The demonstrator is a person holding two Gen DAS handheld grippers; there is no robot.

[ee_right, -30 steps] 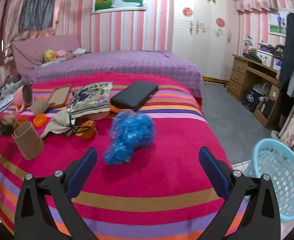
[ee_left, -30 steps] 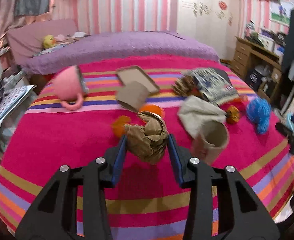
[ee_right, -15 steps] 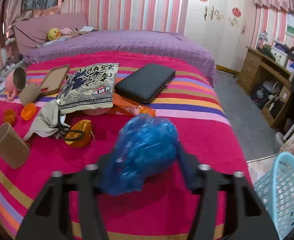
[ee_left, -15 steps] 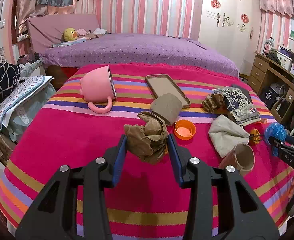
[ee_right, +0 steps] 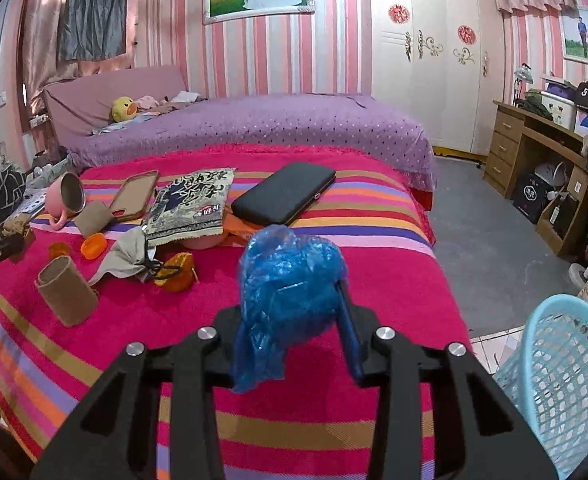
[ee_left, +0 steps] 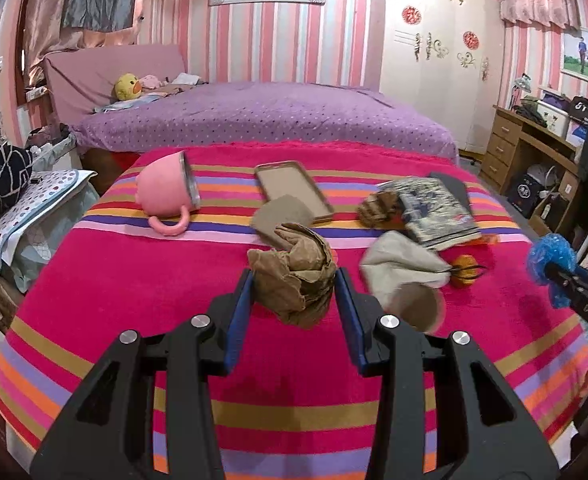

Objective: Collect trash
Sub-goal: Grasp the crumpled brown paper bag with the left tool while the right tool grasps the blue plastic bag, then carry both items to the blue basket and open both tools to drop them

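My left gripper (ee_left: 294, 300) is shut on a crumpled brown paper wad (ee_left: 294, 276) and holds it above the striped bed cover (ee_left: 134, 288). My right gripper (ee_right: 294, 300) is shut on a crumpled blue plastic bag (ee_right: 286, 284), lifted off the cover; it also shows in the left wrist view (ee_left: 550, 264) at the far right. A light blue mesh basket (ee_right: 562, 384) stands on the floor to the right of the bed. Cardboard tubes (ee_right: 66, 296) (ee_right: 92, 218), orange caps (ee_right: 94, 246) and a snack packet (ee_right: 194, 204) lie on the cover.
A pink mug (ee_left: 166, 196) lies on its side at the left. A phone case (ee_left: 292, 190), a black wallet (ee_right: 284, 198) and a grey cloth (ee_left: 402, 268) lie on the cover. A wooden desk (ee_right: 534, 148) stands at the right wall.
The right gripper closed on the blue bag and lifted it off the cover. The left gripper, still holding the brown wad, rose and pulled back from the clutter.
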